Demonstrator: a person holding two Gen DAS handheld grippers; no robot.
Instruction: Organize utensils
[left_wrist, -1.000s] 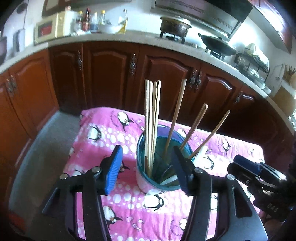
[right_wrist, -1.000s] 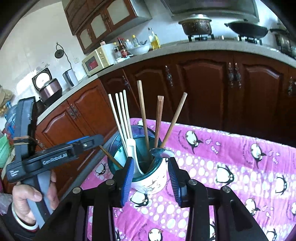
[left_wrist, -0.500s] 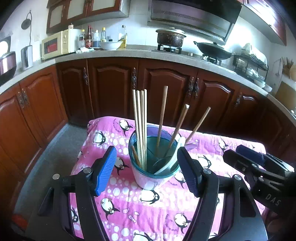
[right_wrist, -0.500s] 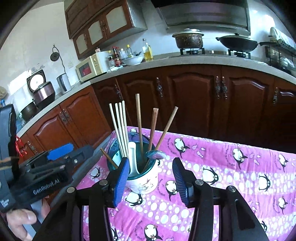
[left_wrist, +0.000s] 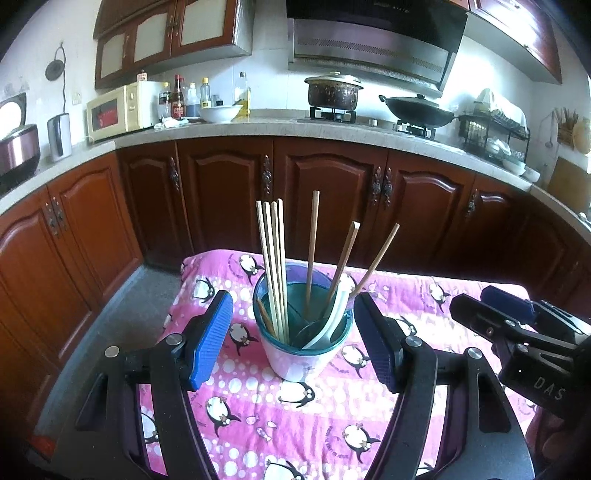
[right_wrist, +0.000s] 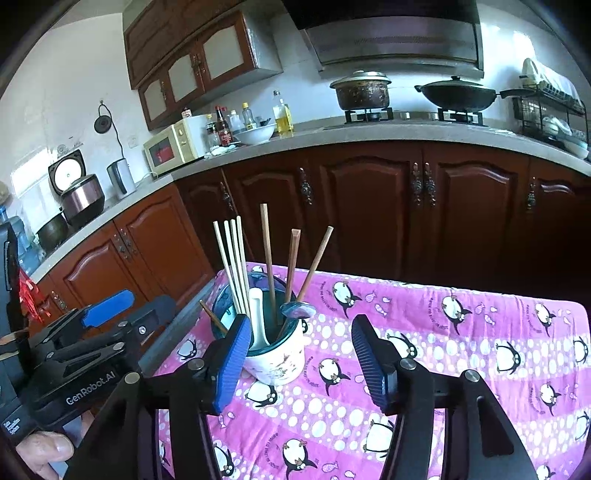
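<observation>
- Utensil holder (left_wrist: 301, 343) is seen upright on the penguin cloth (left_wrist: 317, 413), near its far left corner.
- Pale chopsticks (left_wrist: 273, 258), brown chopsticks (left_wrist: 312, 251), a white spoon (right_wrist: 256, 317) and a metal spoon (right_wrist: 297, 309) are already stood inside the holder.
- No loose utensil is seen around the holder; sorting is judged about finished.
- Left gripper (left_wrist: 293, 345): jaws spread, holder between, untouched.
- Right gripper (right_wrist: 299, 360): jaws opening, nothing pinched.

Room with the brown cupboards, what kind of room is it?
A home kitchen, most likely: a lidded dark cooking pot sits on a gas stove, a cream microwave oven stands on the grey stone countertop.
</observation>
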